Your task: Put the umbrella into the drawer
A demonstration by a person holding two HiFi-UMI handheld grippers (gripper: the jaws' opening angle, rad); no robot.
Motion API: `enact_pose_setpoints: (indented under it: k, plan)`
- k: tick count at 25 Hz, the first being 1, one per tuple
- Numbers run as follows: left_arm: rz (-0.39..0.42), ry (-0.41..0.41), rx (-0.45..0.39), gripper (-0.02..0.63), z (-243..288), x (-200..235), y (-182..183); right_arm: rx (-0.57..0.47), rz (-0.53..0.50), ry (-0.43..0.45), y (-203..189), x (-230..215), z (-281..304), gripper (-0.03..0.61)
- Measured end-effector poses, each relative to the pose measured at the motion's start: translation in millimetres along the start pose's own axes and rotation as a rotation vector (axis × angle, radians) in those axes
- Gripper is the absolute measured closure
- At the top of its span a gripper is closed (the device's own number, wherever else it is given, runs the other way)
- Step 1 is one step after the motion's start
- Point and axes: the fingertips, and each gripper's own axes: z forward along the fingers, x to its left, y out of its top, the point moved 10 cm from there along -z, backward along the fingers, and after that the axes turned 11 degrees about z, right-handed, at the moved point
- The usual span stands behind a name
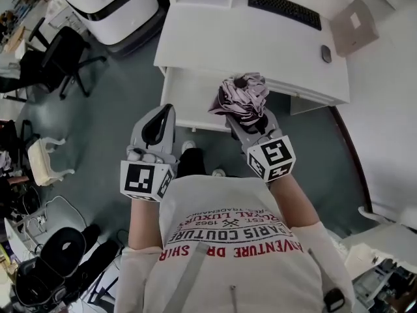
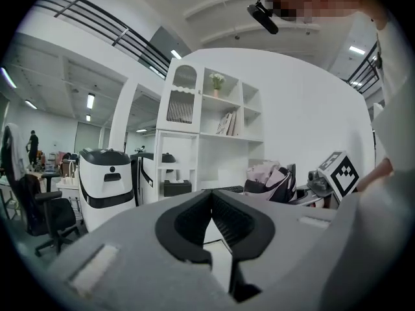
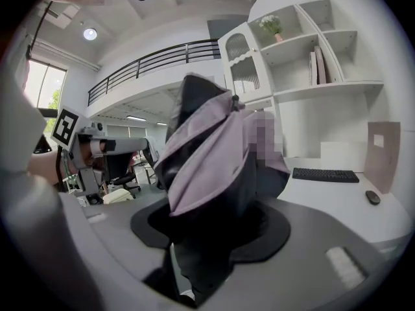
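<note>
While drawer (image 1: 189, 103) stands open, right fingers (image 3: 275, 229) grip umbrella (image 1: 242, 96); left fingers (image 2: 228, 220) closed.

Grey left gripper (image 1: 164, 113) and right gripper (image 1: 249, 122), black-lined jaws, black-white marker cubes (image 1: 146, 180). White shirt (image 1: 228, 204), red and dark print; white sleeves (image 1: 140, 272).

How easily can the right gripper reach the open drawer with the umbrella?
Probably easily, yes. The right gripper holds the folded umbrella near the right end of the open drawer, and nothing shows in between.
</note>
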Motion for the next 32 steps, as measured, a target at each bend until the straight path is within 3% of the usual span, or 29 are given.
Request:
enact_pose_setpoints:
  k: [8, 15, 21, 32]
  plan:
    - [-0.047, -0.078, 0.01, 0.607, 62.3, 100.8, -34.7, 0.121, 0.008, -0.054, 0.4, 1.6, 112.1, 0.376]
    - [-0.048, -0.176, 0.045, 0.607, 95.4, 157.7, -97.0, 0.344, -0.006, -0.011, -52.1, -7.2, 202.5, 0.373]
    - [-0.084, -0.23, 0.091, 0.607, 113.0, 165.5, -139.9, 0.544, -0.068, -0.013, -102.9, -27.7, 242.6, 0.37]
    - [-0.101, -0.279, 0.169, 0.607, 138.1, 186.1, -218.9, 0.886, -0.109, 0.087, -201.4, -51.5, 321.8, 0.365]
